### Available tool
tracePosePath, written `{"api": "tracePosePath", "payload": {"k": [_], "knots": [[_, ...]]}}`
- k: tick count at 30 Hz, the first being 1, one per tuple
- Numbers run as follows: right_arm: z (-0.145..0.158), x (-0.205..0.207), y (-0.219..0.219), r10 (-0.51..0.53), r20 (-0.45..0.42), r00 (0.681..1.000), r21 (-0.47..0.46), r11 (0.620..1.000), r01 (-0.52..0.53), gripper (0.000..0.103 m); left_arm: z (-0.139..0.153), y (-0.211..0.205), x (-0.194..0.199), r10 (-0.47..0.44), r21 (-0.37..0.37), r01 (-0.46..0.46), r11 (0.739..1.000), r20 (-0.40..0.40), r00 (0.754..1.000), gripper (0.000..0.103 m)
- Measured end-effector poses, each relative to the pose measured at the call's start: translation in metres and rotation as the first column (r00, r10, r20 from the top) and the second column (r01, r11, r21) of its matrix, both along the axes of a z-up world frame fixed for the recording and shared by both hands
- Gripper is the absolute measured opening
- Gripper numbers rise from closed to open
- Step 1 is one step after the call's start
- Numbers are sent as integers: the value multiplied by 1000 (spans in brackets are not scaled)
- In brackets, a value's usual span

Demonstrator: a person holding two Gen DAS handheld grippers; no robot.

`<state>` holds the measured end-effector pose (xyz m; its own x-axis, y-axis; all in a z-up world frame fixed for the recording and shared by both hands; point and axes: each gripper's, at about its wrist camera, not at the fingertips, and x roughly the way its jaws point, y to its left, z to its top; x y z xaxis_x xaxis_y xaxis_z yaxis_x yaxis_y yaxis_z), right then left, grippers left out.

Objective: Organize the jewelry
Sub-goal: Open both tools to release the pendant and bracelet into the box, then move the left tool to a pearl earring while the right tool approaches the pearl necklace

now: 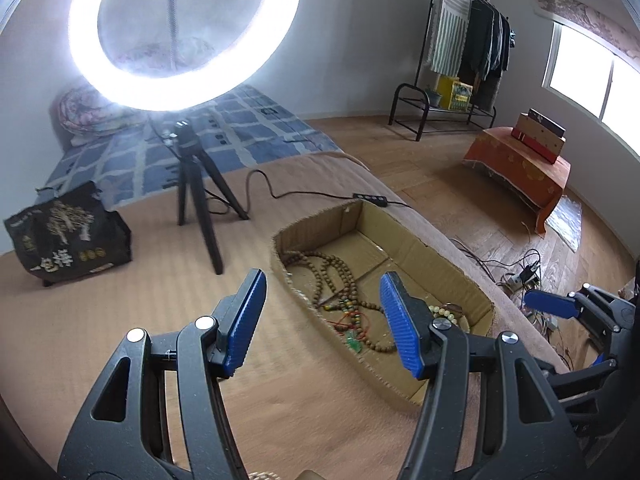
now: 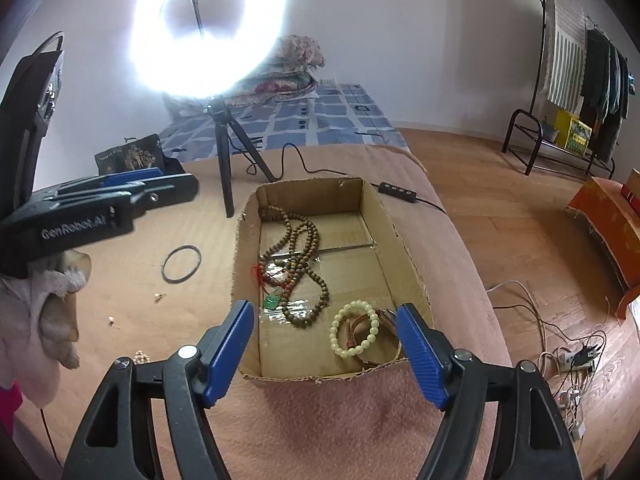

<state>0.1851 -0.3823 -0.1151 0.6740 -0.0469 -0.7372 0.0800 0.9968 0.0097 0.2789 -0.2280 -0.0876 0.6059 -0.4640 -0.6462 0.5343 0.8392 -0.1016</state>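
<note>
While both jaws hang spread and empty, the beads (image 2: 304, 252) and bracelet (image 2: 355, 328) sit in the box (image 2: 404, 236), but a dark ring (image 2: 181, 263) and small bits (image 2: 160, 297) wait on the bed.

Pink blanketed bed (image 2: 360, 420), cardboard box (image 2: 404, 248), black ring (image 2: 181, 263), tripod (image 2: 224, 152), black bag (image 1: 68, 236)

White lettering reading "GenRobot.AI" stands on the side of the left tool (image 2: 132, 190), and the black bag (image 1: 68, 232) carries gold Chinese characters.

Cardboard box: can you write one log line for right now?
left gripper open, empty | right gripper open, empty | bead necklaces, bracelet in cardboard box
</note>
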Motion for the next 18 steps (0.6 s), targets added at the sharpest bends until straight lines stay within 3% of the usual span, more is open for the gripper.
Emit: {"api": "tracePosePath", "payload": {"k": [8, 10, 18], "knots": [[15, -10, 15, 17, 20, 1000, 13, 1000, -17, 82, 21, 55, -12, 62, -12, -62, 998, 20, 998, 61], [17, -12, 21, 38, 24, 999, 22, 999, -39, 88, 22, 72, -18, 76, -4, -76, 997, 27, 997, 61], [13, -20, 48, 100, 37, 994, 15, 995, -100, 89, 9, 135, -29, 129, 59, -130, 990, 20, 991, 61]]}}
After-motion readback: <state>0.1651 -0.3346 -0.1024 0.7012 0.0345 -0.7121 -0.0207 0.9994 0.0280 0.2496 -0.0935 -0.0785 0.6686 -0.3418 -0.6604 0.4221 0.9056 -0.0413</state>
